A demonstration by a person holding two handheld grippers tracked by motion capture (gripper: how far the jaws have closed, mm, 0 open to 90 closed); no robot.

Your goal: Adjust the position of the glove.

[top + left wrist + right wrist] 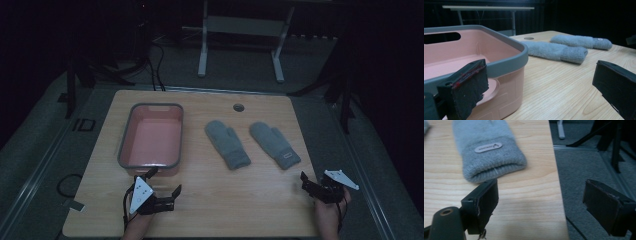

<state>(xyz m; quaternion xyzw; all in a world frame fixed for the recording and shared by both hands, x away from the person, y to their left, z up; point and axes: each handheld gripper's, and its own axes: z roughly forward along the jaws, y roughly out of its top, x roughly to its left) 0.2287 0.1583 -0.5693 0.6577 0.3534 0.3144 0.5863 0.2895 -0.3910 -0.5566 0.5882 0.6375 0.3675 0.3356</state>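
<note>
On a dim wooden tabletop (215, 195), 2 grey mittens (227, 144) (274, 144) lie side by side, flat and apart, right of a pink bin (151, 140) with a grey rim. At the near edge a person's hands hold 2 claws: the left claw (162, 182) sits just before the bin's near wall, jaws spread wide with nothing between them; the right claw (316, 182) hovers at the tabletop's right corner, likewise released and empty, its jaws aimed toward the cuff of the right mitten (490, 152), which bears a small label. Judged from here, the likely risks: soft knit may bunch or slip if pinched by a thin fold of cuff, the right mitten could be nudged toward the close right edge, and the left claw could bump and shove the bin
</note>
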